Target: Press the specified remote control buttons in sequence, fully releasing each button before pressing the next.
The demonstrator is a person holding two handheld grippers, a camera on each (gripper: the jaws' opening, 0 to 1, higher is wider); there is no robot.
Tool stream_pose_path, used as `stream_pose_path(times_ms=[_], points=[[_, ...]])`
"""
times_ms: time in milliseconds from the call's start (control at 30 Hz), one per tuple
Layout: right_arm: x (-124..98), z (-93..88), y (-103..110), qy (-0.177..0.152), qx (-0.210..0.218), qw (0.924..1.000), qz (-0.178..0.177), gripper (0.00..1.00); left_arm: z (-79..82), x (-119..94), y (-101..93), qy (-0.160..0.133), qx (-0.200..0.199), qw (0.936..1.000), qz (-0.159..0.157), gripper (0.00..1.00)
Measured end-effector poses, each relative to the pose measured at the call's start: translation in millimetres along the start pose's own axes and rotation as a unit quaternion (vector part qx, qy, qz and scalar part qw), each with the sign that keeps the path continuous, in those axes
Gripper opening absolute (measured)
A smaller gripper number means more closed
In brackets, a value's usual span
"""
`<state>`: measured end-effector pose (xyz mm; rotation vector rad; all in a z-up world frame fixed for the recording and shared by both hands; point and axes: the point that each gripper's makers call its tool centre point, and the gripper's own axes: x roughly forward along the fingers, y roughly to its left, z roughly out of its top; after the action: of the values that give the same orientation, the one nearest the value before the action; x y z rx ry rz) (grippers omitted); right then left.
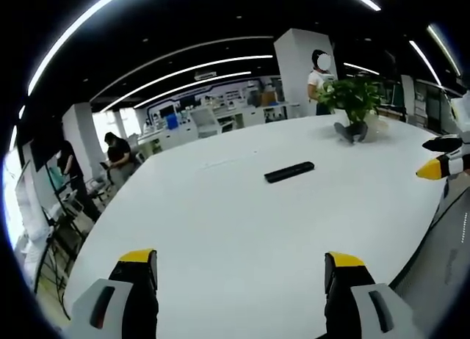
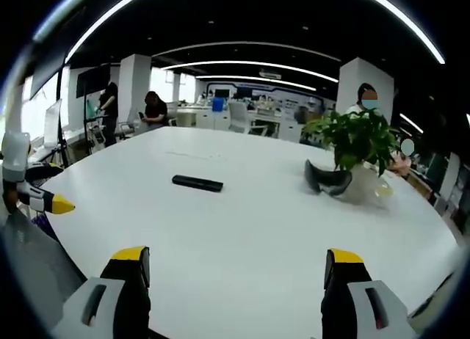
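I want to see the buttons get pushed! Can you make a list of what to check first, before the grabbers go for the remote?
1. Slim black rectangular remote control in sight on the big white table: ok, lying flat, seen in both gripper views.
2. Left gripper free: ok, jaws wide apart, holding nothing.
3. Right gripper free: ok, jaws wide apart, holding nothing.
4. Way to the remote clear: ok, bare tabletop between the jaws and the remote.
5. Green leafy potted plant and the dark curved object beside it out of the way: ok, well apart from the remote.
6. Which button to press: cannot tell, the buttons are too small to make out.
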<state>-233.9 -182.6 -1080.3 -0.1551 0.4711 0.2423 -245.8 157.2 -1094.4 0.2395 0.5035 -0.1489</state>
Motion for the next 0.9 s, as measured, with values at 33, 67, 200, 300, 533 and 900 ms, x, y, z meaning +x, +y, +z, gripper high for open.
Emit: stream_pose_path(times_ms=[33, 67, 200, 300, 533, 900], points=[[-0.1, 0.1, -0.4, 0.0, 0.0, 1.0, -0.001, 0.99, -0.2, 0.0, 0.0, 0.001, 0.001, 1.0, 0.0, 0.98], [-0.1, 0.3, -0.5, -0.001, 0.0, 1.0, -0.001, 0.99, -0.2, 0.0, 0.1, 0.0, 0.001, 1.0, 0.001, 0.98], [0.4, -1.5, -0.5, 0.003, 0.0, 1.0, 0.0, 0.99, 0.1, 0.0, 0.4, -0.001, 0.002, 1.0, 0.002, 0.98], [0.2, -0.6, 2.2, 0.001, -0.008, 1.0, 0.005, 0.99, 0.5, 0.0, -0.5, -0.001, 0.005, 1.0, 0.001, 0.98], [0.2, -0.1, 1.8, 0.0, -0.009, 0.9999, 0.006, 0.99, 4.4, 0.2, -4.4, -0.005, 0.005, 0.9999, -0.009, 0.98], [0.2, -0.6, -0.1, 0.002, -0.012, 0.9999, 0.002, 0.96, 20.8, 6.5, -10.2, -0.015, 0.034, 0.9989, -0.029, 0.99]])
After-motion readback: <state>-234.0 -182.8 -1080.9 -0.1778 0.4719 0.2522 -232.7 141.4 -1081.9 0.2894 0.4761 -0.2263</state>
